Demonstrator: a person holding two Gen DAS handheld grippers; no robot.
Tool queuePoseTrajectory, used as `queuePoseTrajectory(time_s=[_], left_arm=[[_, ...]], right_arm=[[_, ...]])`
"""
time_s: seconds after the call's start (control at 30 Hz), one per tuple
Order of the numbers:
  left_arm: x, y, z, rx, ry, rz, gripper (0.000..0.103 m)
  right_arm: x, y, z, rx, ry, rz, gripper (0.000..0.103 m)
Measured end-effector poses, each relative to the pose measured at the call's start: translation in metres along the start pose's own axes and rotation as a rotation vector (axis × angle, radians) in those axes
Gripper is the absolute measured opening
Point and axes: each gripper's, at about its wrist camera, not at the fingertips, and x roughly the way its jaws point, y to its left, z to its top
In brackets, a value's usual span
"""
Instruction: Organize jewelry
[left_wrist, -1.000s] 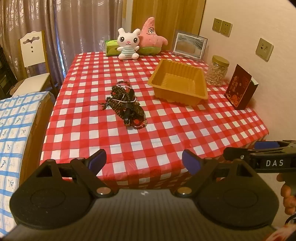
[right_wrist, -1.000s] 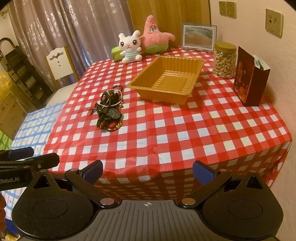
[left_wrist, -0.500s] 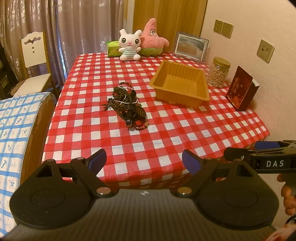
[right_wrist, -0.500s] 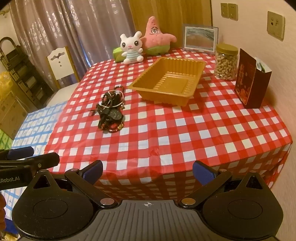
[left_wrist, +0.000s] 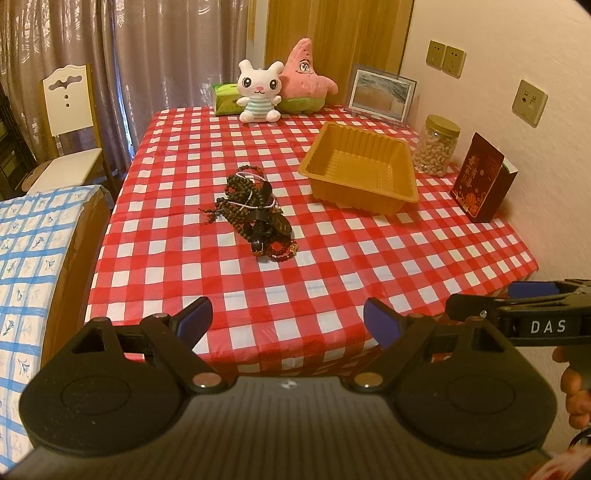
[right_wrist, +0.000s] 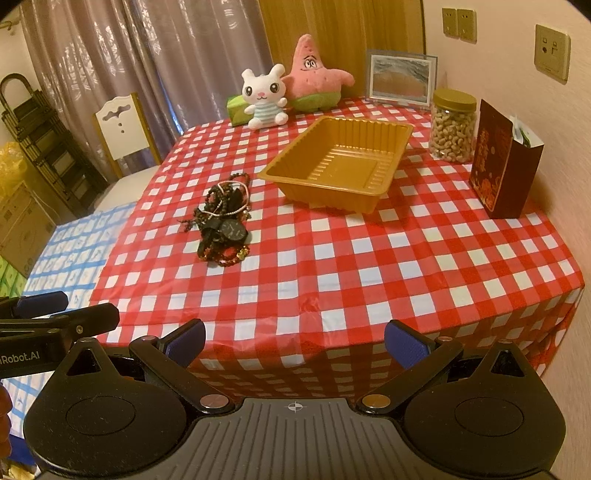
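A table covered with a red-and-white checked plastic cloth (left_wrist: 332, 266) fills both wrist views. Near its middle lies a tangled heap of jewelry (left_wrist: 255, 214): dark wooden bead strings, a thin pale bead strand, a black wristwatch (right_wrist: 232, 230) and a reddish bead bracelet (left_wrist: 281, 252) at the near edge of the pile. Just to the right of the heap, not touching it, sits an empty golden-brown ribbed plastic tray (left_wrist: 364, 171). Further back stand a white plush rabbit (left_wrist: 258, 92) and a pink plush starfish (left_wrist: 304, 75); along the right wall are a framed picture (left_wrist: 382, 96), a clear jar with a gold lid (right_wrist: 453, 125) and a dark red paper gift bag (right_wrist: 504, 162).

The left gripper (left_wrist: 286, 321) hovers at the table's near edge with its blue-padded fingers spread wide and nothing between them. The right gripper (right_wrist: 293, 343) hovers likewise, spread wide and empty, well short of the heap.

The task appears to be at its start: nothing is in the tray. The next move likely calls for reaching forward to the pile and pinching a single piece free, probably the bracelet or watch nearest the edge, without dragging the tangle along.
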Motion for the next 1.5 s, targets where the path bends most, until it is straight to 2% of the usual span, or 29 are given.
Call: queuePoseTrajectory(time_s=[1.5], left_arm=[[-0.006, 0.005, 0.015, 0.004, -0.011, 0.001, 0.088]], right_arm=[[0.002, 0.003, 0.009, -0.005, -0.018, 0.002, 0.103]])
